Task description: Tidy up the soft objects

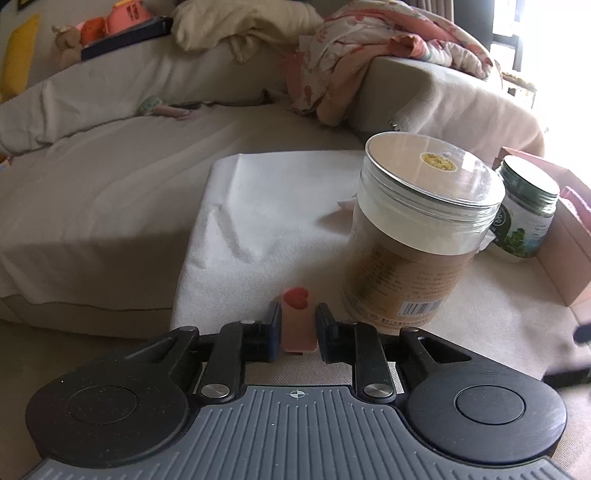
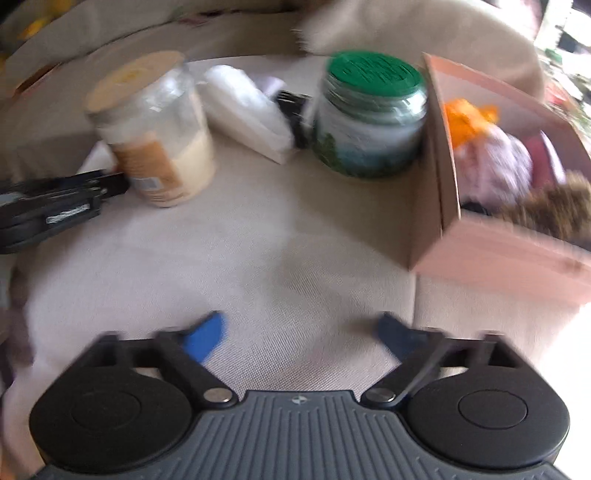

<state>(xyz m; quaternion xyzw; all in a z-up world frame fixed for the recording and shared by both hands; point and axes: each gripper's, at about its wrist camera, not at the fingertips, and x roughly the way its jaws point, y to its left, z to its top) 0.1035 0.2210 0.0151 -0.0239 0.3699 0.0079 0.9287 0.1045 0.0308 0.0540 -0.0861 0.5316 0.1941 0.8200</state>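
My left gripper [image 1: 297, 317] is shut on a small pink soft block with a red heart [image 1: 296, 314], held low over the white cloth [image 1: 251, 221] on the sofa. My right gripper [image 2: 301, 330] is open and empty above the sofa seat; its view is blurred. A pink cardboard box [image 2: 491, 251] at the right holds soft things: an orange one [image 2: 465, 118], a lilac-white one [image 2: 495, 162] and a brown furry one [image 2: 554, 210]. The left gripper's body shows in the right wrist view [image 2: 55, 210] at the far left.
A tan-lidded jar [image 1: 417, 229] [image 2: 155, 133] stands just right of my left gripper. A green-lidded jar [image 1: 524, 214] [image 2: 369, 114] stands beside the box. A white packet [image 2: 247, 110] lies between the jars. Blankets [image 1: 369, 55] and toys [image 1: 110, 22] lie on the sofa back.
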